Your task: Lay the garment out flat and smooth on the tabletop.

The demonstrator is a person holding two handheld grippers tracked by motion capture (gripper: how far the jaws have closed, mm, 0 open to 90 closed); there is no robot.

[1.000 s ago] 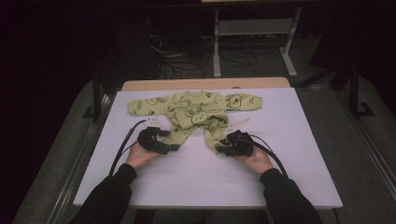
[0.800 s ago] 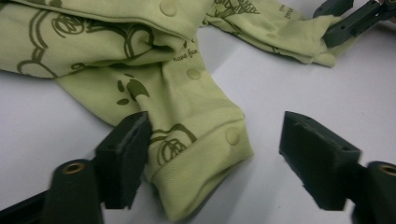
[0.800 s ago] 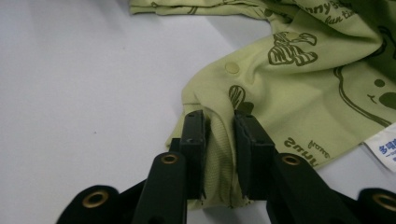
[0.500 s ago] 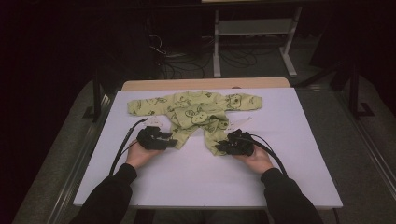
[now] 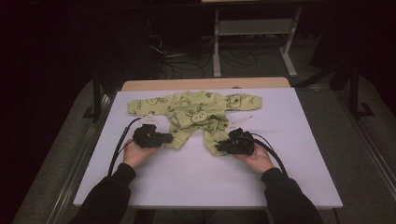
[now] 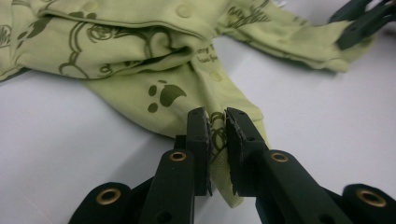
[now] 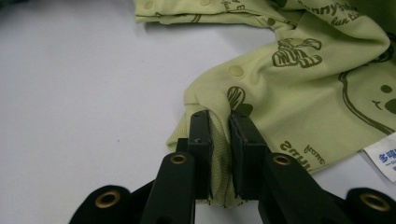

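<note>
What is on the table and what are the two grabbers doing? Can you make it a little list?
clothing: green baby suit with animal prints, lying spread on the table
table: white top
left gripper: shut on the cuff of one leg
right gripper: shut on the cuff of the other leg
label: white tag at the suit's edge
hands: one behind each gripper, dark sleeves

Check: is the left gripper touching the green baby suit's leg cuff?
Touching. In the left gripper view, the left gripper has both jaws pinched on the cuff of the baby suit, fabric between them.
</note>
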